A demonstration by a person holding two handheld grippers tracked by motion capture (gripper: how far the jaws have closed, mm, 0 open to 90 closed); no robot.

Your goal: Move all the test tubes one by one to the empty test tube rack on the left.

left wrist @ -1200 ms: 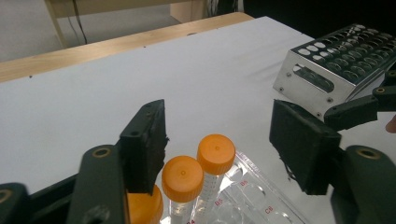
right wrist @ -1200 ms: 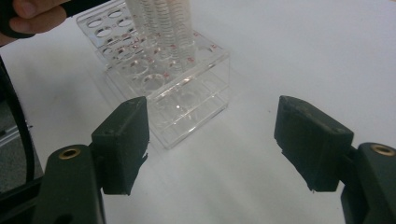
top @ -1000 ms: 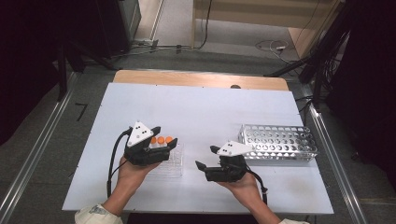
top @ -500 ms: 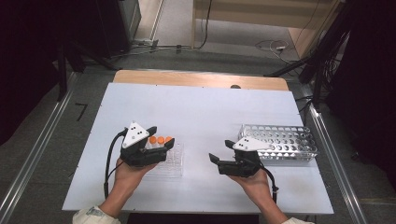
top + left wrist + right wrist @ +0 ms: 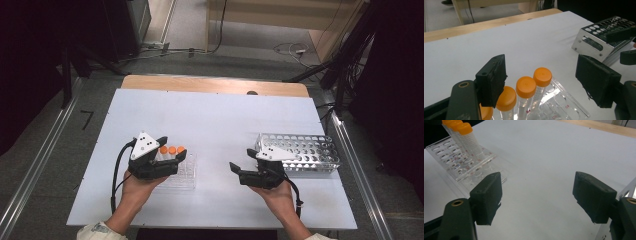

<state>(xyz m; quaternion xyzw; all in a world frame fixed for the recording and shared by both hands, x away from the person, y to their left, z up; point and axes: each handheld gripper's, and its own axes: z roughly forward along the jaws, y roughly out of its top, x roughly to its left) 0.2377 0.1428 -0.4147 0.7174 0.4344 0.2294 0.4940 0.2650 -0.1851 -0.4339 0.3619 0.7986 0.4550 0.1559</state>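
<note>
Several clear tubes with orange caps (image 5: 171, 149) (image 5: 525, 87) stand in a row in a clear plastic rack (image 5: 187, 175) (image 5: 564, 105) at the table's front left. My left gripper (image 5: 172, 156) (image 5: 544, 72) hovers over that row, open, with the caps between and below its pads; neither pad presses on a tube. My right gripper (image 5: 241, 161) (image 5: 540, 192) is held at the front right, pointing left toward the clear rack (image 5: 456, 162), open with only bare table between its jaws. The orange-capped tubes (image 5: 465, 128) stand far off to its left.
A perforated metal tube rack (image 5: 300, 150) (image 5: 596, 37) lies at the right, just behind my right hand. The white tabletop (image 5: 215, 120) has a wooden strip (image 5: 210, 85) along its far edge. Cables and dark equipment stand on the floor beyond.
My right gripper has moved to the right, away from the clear rack and closer to the metal rack. The left gripper has stayed over the tubes.
</note>
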